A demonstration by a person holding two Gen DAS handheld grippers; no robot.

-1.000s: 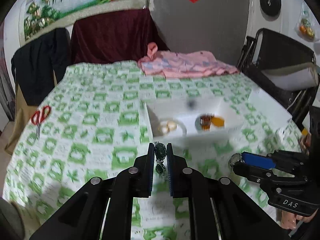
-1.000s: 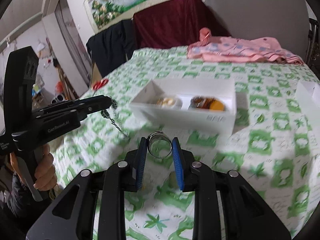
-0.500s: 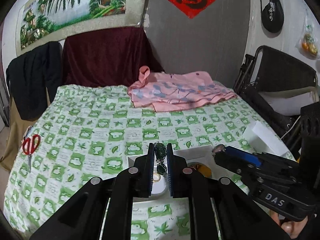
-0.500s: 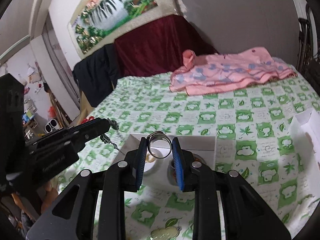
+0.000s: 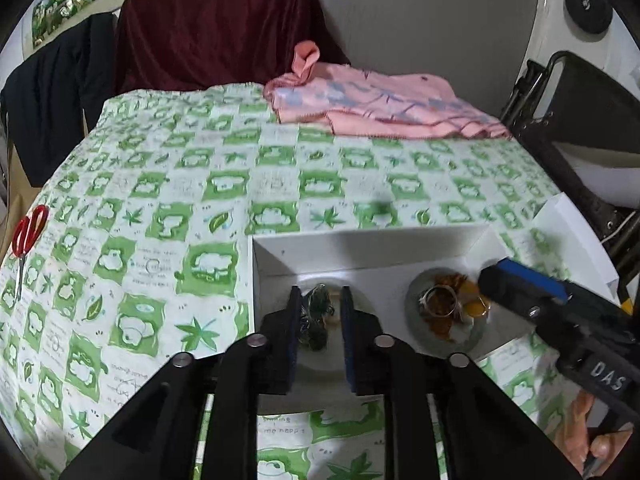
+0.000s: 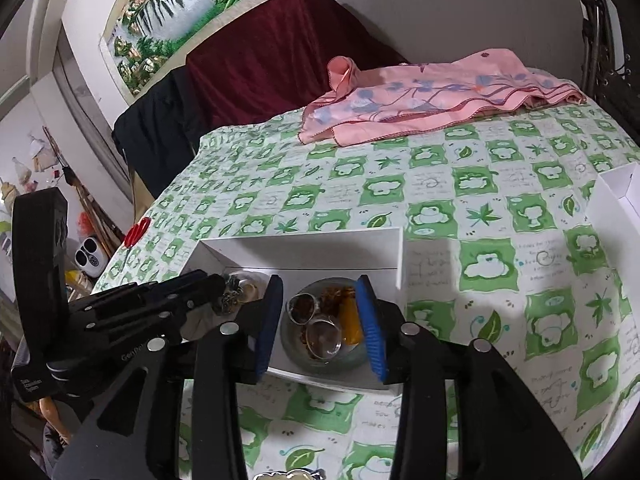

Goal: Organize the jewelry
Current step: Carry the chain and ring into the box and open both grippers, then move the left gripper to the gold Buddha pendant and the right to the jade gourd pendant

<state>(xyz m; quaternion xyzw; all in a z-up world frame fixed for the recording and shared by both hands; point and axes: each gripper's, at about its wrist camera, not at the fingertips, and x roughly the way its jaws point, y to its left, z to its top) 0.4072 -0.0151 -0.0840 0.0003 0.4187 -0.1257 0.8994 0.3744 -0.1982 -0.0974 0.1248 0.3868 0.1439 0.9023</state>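
Note:
A white open box (image 5: 360,248) (image 6: 304,252) sits on the green-checked tablecloth and holds two small dishes. My left gripper (image 5: 319,312) is open over the left dish, where a dark green pendant with its chain (image 5: 316,316) lies between the fingers. My right gripper (image 6: 320,316) is open over the glass dish (image 6: 320,356), where silver rings (image 6: 322,338) lie with amber and orange pieces (image 6: 348,316). The glass dish (image 5: 444,320) and the right gripper's fingers (image 5: 520,280) also show in the left wrist view.
Red scissors (image 5: 26,236) lie at the table's left edge. A pink cloth (image 5: 380,108) lies at the far side. The white box lid (image 5: 576,240) (image 6: 616,200) rests at the right. A black folding chair (image 5: 580,100) stands beyond the right edge.
Both grippers came down over the box and opened. The pendant left the left gripper for the left dish; the ring left the right gripper for the glass dish.

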